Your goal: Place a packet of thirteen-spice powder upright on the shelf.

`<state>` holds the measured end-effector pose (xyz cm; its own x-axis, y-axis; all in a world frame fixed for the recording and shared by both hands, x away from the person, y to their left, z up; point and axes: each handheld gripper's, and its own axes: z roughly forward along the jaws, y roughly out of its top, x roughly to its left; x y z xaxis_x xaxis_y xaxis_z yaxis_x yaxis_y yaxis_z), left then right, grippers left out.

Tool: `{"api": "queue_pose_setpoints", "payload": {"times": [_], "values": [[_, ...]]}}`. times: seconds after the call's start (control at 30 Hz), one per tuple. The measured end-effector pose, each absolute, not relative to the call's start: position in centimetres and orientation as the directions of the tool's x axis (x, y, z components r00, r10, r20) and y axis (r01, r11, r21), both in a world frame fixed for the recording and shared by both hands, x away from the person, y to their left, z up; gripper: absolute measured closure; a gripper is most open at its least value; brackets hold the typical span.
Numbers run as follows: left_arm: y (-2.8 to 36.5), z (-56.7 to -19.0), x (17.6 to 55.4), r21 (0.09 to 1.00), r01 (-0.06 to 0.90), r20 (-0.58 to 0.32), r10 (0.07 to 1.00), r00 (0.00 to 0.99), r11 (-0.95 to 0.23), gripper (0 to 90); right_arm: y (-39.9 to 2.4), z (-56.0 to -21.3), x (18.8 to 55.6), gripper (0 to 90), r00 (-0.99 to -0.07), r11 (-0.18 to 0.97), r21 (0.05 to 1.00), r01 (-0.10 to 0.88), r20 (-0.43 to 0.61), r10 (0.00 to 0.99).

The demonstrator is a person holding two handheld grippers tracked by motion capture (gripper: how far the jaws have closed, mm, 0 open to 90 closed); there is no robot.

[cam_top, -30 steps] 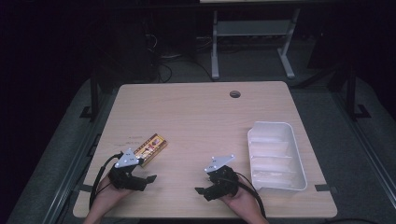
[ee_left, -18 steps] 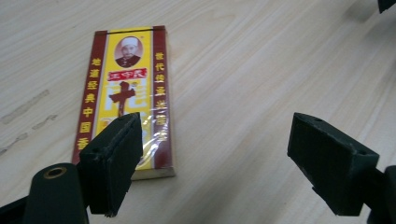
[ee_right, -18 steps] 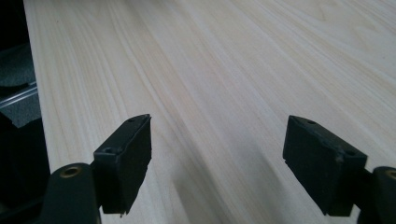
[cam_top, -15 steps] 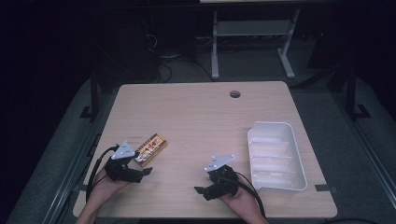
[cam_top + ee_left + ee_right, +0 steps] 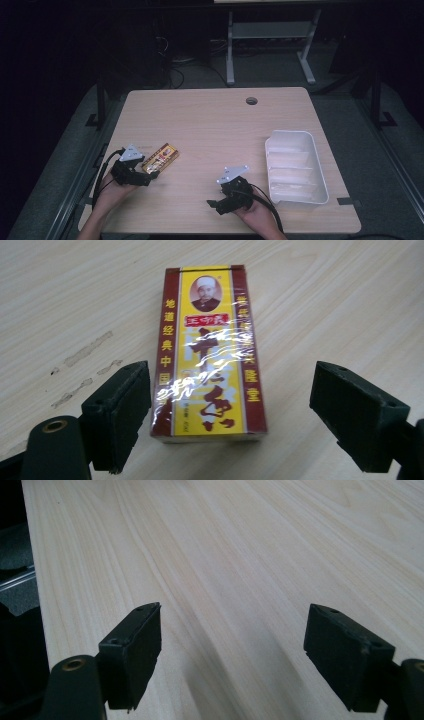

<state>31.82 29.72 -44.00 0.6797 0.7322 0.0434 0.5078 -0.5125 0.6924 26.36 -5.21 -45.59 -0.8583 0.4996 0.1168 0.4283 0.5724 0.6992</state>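
- Our left gripper (image 5: 227, 405) has just been spreading its fingers, which now straddle the near end of the flat red-and-yellow cellophane-wrapped box (image 5: 209, 350) without pressing it.
- The box's long axis runs straight ahead of them.
- Our right gripper (image 5: 232, 655) is farther off, fingers released over bare wooden desk (image 5: 250, 555).

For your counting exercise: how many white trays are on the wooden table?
1. The white tray sits on the table at its right side, to the right of the right gripper. Nothing on the table looks big enough to hide another.

My left gripper (image 5: 134, 170) and right gripper (image 5: 231, 192) are black, each topped by a grey three-cornered plate, trailing black cables; blocky black pads (image 5: 120, 407), one brass-coloured screw.
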Motion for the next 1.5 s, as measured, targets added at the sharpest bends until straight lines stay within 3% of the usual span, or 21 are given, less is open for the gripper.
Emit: {"api": "queue_pose_setpoints", "payload": {"times": [0.4,0.87,1.5], "values": [[29.6,-45.4,33.5,0.653,0.546,0.042,0.744,0.666,-0.525,16.7,-5.0,-45.6,26.3,22.4,-0.863,0.579,0.697,0.423,0.114,0.493],[29.2,-46.0,34.1,0.633,0.557,0.039,0.741,0.671,-0.538,30.5,-4.9,-45.5,26.2,22.4,-0.864,0.578,0.702,0.416,0.107,0.492],[28.8,-45.1,33.1,0.659,0.527,0.049,0.731,0.681,-0.536,32.5,-4.4,-44.4,26.3,21.7,-0.866,0.542,0.724,0.426,0.153,0.477]]}}
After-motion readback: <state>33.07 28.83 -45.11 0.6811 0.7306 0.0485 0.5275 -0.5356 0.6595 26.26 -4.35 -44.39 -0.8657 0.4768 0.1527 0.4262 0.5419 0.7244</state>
